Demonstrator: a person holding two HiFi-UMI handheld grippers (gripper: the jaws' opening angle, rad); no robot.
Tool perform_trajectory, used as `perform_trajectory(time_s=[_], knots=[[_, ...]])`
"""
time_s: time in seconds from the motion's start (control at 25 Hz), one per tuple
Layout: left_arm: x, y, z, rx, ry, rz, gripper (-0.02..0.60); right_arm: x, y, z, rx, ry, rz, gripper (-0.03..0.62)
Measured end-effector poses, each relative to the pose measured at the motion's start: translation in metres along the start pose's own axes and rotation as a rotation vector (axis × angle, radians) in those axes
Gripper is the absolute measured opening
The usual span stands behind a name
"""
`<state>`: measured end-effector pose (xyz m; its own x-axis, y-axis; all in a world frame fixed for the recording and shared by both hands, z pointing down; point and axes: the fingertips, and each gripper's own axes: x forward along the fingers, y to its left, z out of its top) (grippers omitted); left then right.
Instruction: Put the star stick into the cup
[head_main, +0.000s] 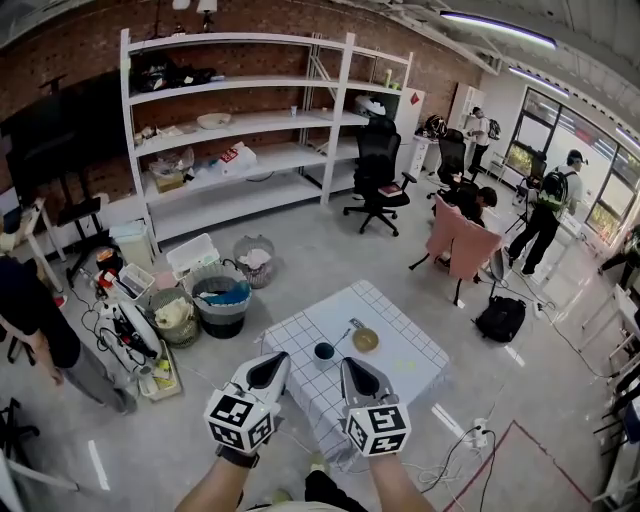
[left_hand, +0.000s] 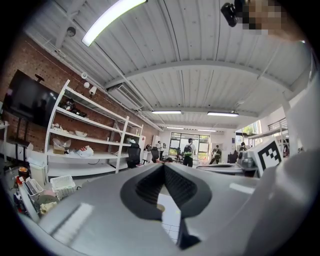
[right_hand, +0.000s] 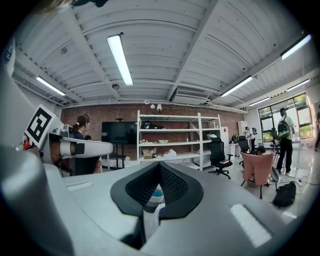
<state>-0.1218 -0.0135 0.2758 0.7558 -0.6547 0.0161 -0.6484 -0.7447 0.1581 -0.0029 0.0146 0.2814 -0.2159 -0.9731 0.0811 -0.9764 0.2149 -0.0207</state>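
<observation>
One tabletop (head_main: 388, 310) with a checked cover carries one dark cup (head_main: 324, 352), one brown round dish (head_main: 366, 340) and one star stick (head_main: 348, 331). The stick lies flat on the cover between the cup and the dish, outside the cup, whose inside is too dark to read. Two claws are held side by side on outstretched forearms over the tabletop's near edge, tilted up so their own views look across the room; the left claw (head_main: 284, 357) (left_hand: 163, 167) and the right claw (head_main: 346, 362) (right_hand: 160, 165) each have their jaws pressed together at the tips, gripping nothing.
</observation>
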Motion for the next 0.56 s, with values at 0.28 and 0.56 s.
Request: perform_trajectory(time_s=[0.28, 0.56], knots=[[-0.0032, 0.0001, 0.0014, -0.005, -0.004, 0.004, 0.006, 0.0008, 0.0048, 0.0037, 0.000, -0.005, 0.017, 0.012], [-0.0053, 0.0032, -0.0021, -0.001, -0.001, 0.008, 0.006, 0.0037, 0.0080, -0.0025, 0.007, -0.006, 0.022, 0.012]])
